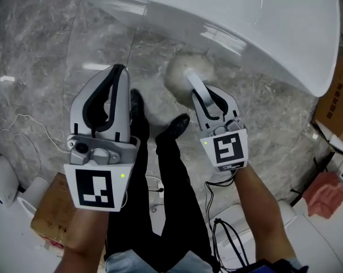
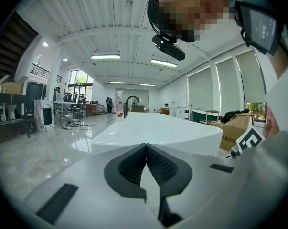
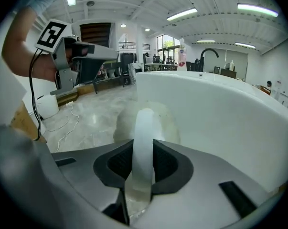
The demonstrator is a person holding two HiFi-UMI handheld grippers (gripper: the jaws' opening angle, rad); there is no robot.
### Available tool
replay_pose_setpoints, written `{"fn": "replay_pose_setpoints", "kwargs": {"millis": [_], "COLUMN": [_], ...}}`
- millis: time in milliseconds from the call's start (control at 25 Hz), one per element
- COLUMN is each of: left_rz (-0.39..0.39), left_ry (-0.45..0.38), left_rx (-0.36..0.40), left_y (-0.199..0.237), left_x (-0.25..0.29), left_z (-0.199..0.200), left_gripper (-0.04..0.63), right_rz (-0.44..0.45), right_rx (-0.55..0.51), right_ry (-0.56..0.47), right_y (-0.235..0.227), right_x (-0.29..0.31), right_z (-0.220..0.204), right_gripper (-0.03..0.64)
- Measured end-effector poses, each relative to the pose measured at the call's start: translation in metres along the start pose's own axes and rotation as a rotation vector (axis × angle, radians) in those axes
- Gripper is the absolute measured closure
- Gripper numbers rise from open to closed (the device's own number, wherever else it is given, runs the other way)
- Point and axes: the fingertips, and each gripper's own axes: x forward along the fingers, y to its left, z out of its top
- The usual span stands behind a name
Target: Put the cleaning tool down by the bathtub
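The cleaning tool is a pale round scrubbing head [image 1: 185, 71] on a white handle [image 1: 195, 87]. My right gripper [image 1: 207, 99] is shut on that handle, and the head hangs just above the marble floor beside the white bathtub [image 1: 245, 16]. In the right gripper view the handle [image 3: 144, 137] runs out between the dark pads of my right gripper [image 3: 143, 162] to the head [image 3: 121, 125], close to the bathtub [image 3: 220, 109] wall. My left gripper [image 1: 119, 70] is held up at the left, shut and empty. In the left gripper view its tips [image 2: 146, 149] meet in front of the bathtub [image 2: 158, 130].
The person's black shoes [image 1: 180, 124] stand on the grey marble floor between the grippers. A thin cable [image 1: 23, 124] trails at the left. Cardboard boxes sit at the lower left [image 1: 46, 209] and right edge [image 1: 336, 95], near a pink cloth [image 1: 325, 189].
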Motion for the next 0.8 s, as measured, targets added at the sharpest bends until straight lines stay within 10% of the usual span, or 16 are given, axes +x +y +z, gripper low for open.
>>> {"fn": "replay_pose_setpoints", "kwargs": {"millis": [800], "left_rz": [-0.004], "left_ry": [0.038], "left_rx": [0.001], "left_y": [0.033], "left_x": [0.021], "left_z": [-0.07], "left_gripper": [0.578], "right_rz": [0.06], "right_rx": [-0.124], "right_ry": [0.049], "right_y": [-0.011], "right_x": [0.098], "right_z": [-0.034], "right_gripper": [0.522]}}
